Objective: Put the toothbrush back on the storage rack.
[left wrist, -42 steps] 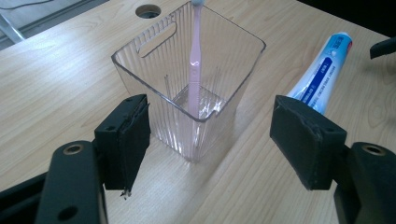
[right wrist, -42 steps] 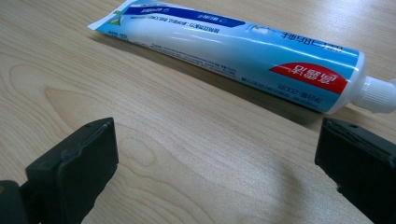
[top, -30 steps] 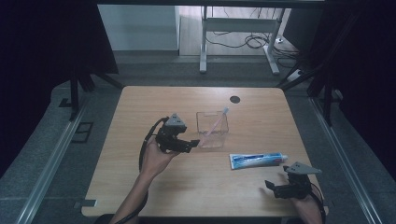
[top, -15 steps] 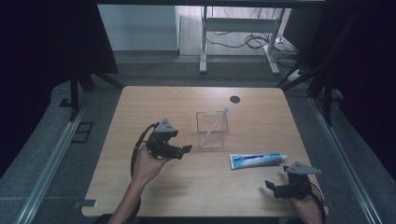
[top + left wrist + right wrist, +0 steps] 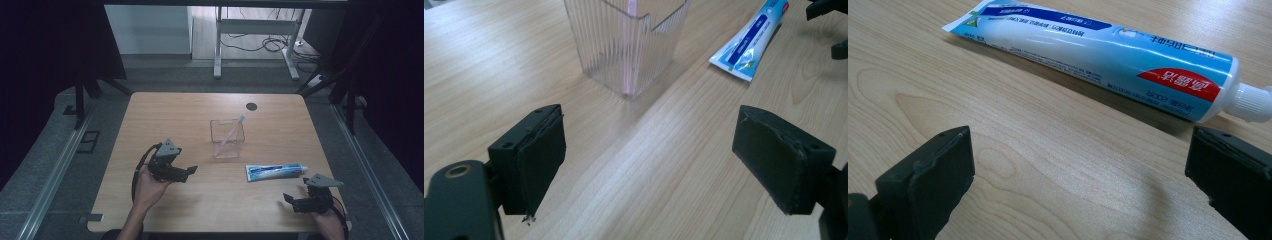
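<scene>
A person sits at a wooden table [image 5: 200, 120] and holds a gripper in each hand. Seen from above, the left gripper [image 5: 186, 172] is held just over the table's left half, its jaws pointing right toward a clear ribbed cup [image 5: 227, 139] that stands upright near the table's middle. A pink toothbrush [image 5: 232, 132] stands in the cup, leaning so that its pale head rises above the far right corner of the rim. The left gripper is apart from the cup, with bare wood between them.

In the left gripper view, the two black jaws stand wide apart and hold nothing. The cup [image 5: 626, 42] sits ahead of them, the pink handle [image 5: 628, 55] showing through its wall down to the base.

A toothpaste tube [image 5: 276, 171] lies flat on the table to the right of the cup and slightly nearer the person, its white cap pointing right. It is near the cup but not touching it.

The right gripper [image 5: 296, 200] rests low at the table's near right edge, just short of the tube. In the right gripper view, its jaws are also spread wide with nothing between them, and the tube [image 5: 1098, 52] lies crosswise just beyond them, blue and white with a red patch near the cap.

A small dark round spot [image 5: 251, 106] marks the table's far side.
</scene>
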`<state>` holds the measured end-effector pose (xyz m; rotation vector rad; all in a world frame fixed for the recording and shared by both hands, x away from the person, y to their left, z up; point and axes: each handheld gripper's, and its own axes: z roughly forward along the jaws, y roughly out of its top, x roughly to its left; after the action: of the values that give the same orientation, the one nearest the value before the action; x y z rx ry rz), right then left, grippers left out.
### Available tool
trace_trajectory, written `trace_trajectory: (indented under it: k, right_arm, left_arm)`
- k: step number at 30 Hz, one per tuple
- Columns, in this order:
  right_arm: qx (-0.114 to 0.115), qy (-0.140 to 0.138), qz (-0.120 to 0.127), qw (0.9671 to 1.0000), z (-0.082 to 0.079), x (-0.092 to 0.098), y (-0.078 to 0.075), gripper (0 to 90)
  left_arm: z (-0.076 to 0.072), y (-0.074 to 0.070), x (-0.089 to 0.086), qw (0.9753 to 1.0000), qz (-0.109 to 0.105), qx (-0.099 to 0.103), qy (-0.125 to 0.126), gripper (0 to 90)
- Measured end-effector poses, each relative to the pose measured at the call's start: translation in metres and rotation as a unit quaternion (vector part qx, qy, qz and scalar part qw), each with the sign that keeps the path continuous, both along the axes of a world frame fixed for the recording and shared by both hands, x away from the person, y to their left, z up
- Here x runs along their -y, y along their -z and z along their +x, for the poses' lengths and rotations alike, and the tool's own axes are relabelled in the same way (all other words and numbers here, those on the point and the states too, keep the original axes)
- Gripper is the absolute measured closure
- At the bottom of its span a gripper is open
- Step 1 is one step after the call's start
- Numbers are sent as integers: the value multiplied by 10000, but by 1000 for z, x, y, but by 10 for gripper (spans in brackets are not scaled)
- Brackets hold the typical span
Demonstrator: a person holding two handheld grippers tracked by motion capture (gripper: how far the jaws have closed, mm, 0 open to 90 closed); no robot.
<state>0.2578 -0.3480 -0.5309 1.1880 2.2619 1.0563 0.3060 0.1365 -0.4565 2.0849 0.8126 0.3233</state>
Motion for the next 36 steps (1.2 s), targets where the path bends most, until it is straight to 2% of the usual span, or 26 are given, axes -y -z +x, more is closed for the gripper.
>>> trace_trajectory:
  k: [5,12,13,20,26,32,33,34,36]
  right_arm:
    - [7,2,-12,10000,0,0,0,0]
    - [22,3,-30,10000,-1,-1,0,0]
    - [27,-1,-37,10000,-1,-2,-1,0]
    - [36,-15,-62,10000,-1,-2,0,0]
    - [32,-15,-78,10000,-1,-3,0,0]
    - [8,-41,-100,9999,-1,-3,0,0]
    - [8,-41,-100,9999,-1,-3,0,0]
    - [4,-46,-112,9999,-1,-3,1,0]
    - [8,-48,-108,9999,-1,-3,1,0]
  left_arm:
    - [-7,10,-5,10000,10,25,-44,139]
    - [-14,25,-10,9999,-91,-32,-48,136]
    - [-16,31,-11,9999,-83,-58,-65,137]
    - [-21,45,-13,9998,124,-83,-102,136]
    - [-26,57,-15,9994,227,-192,-181,133]
    - [-30,68,-12,9979,543,-283,-190,133]
    - [-30,68,-12,9979,543,-283,-190,132]
    - [-30,69,-11,9974,651,-245,-164,132]
    - [-30,69,-11,9976,626,-237,-171,132]
